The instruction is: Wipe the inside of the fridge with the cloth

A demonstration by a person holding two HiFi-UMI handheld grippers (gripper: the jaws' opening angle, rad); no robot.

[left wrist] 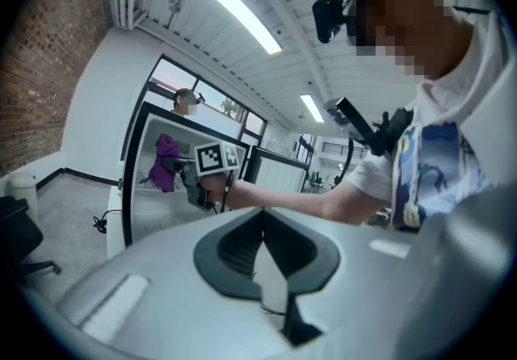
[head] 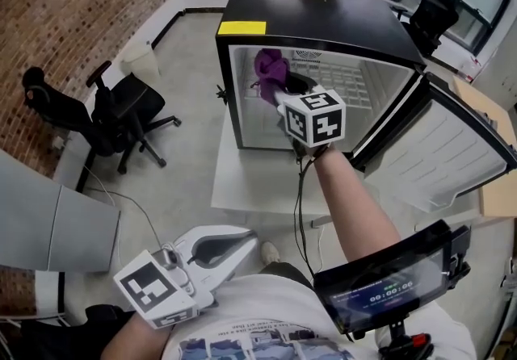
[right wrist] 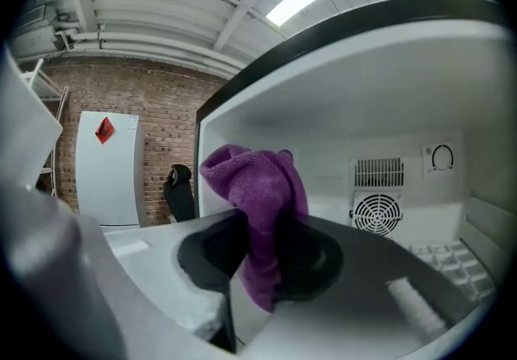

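Bare concrete floor (head: pixel 186 92) runs along a brick wall (head: pixel 73 3), and two black office chairs (head: pixel 129 108) stand on it to your left. One black mini fridge (head: pixel 323 19) sits on a low white table (head: pixel 250 189), its single door (head: pixel 440 152) swung wide to your right. Inside its white compartment you have one loose thing: the purple cloth (head: pixel 271 69), high up near the left wall; whether it touches that wall cannot be told. Your right gripper (head: pixel 281 85) reaches through the opening and pinches that cloth between its jaws, with the fabric bunched above them and hanging below. On the back wall you can count one round fan grille (right wrist: pixel 376 213) and one slotted vent (right wrist: pixel 378 169) above it. Your left gripper (head: pixel 234 247) hangs low by your body, well apart from the fridge, jaws pressed together and empty.
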